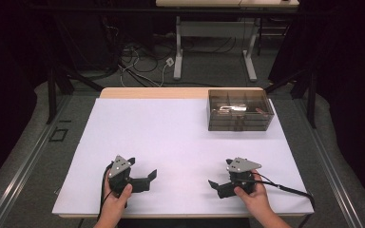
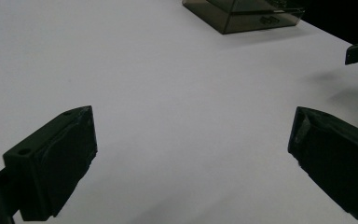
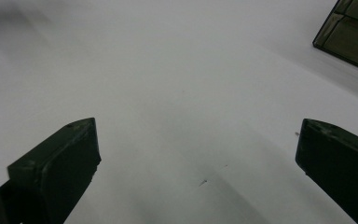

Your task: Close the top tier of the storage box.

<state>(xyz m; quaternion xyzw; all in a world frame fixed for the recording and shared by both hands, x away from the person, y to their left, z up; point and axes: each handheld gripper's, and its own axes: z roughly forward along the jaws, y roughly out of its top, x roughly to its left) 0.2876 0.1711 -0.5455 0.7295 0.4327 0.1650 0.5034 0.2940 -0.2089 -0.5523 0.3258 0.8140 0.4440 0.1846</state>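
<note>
- The left gripper (image 1: 141,168) sits at about 7 o'clock on the white counter (image 1: 171,137), held in the person's left hand (image 1: 116,194); its jaws are spread wide with nothing between them, and they point toward 3 o'clock, at the other gripper.
- In the left gripper view its gripper (image 2: 191,140) has both black jaws standing well apart over bare white surface; a dark tip of the other gripper shows at the right edge.
- The right gripper (image 1: 220,175) rests at about 5 o'clock on the counter, held in the person's right hand (image 1: 254,197); its jaws are likewise released and empty, pointing toward 9 o'clock; a black cable (image 1: 290,189) trails from it toward the counter's near right corner.
- In the right gripper view its gripper (image 3: 196,140) shows the same wide gap, with only white counter between the jaws.
- A smoky see-through box (image 1: 239,110) with dividers stands at about 1 o'clock on the counter, well apart from both grippers; something pale and shiny lies inside it, though what it is cannot be told from the high view.
- The box appears at the top of the left gripper view (image 2: 242,14) and in the upper right corner of the right gripper view (image 3: 352,35).
- The two grippers face each other, apart, with bare counter between them.
</note>
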